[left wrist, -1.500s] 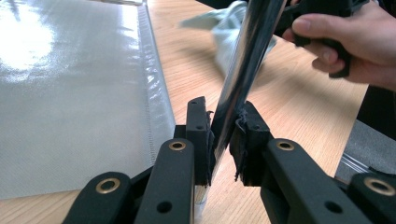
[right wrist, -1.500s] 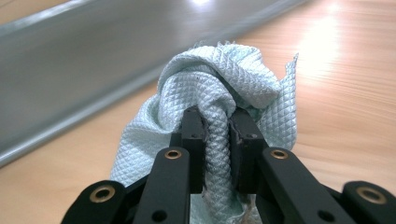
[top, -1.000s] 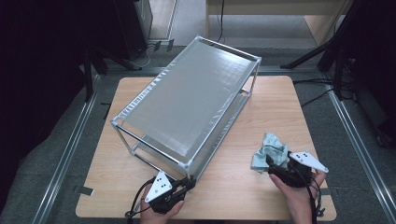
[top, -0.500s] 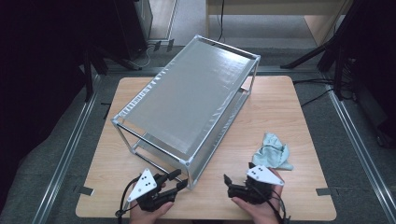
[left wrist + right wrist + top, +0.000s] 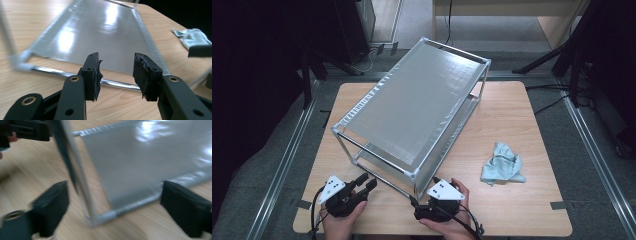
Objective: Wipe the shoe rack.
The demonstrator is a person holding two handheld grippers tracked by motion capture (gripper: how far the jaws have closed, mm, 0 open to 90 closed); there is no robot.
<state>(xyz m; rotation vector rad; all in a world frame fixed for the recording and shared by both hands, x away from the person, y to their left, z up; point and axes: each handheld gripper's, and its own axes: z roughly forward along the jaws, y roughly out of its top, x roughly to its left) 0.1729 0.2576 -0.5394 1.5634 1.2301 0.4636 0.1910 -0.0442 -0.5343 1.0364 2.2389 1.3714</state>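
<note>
left gripper (image 5: 364, 186), held in the person's left hand (image 5: 339, 222) at the near-left edge of the table (image 5: 532, 100): jaws apart with nothing between them, the pads (image 5: 96, 72) facing the bottom front rail (image 5: 75, 75) of the rack (image 5: 412, 107). right gripper (image 5: 424, 212), at the near centre: its jaws, which have just been closing, stand apart on either side of the rack's near corner post (image 5: 80, 177), pads clear of it. the two-tier rack, thin metal tubes carrying taut grey sheets, stands on the table's left and centre; its long axis runs diagonally from the near left to the far right, one short end facing the person. it is probably light and stiff but bulky, the tubes smooth and somewhat slippery, the sheets liable to dent; the corner posts or end rails offer the surest hold. a crumpled cloth (image 5: 502, 165) lies apart at the right.
</note>
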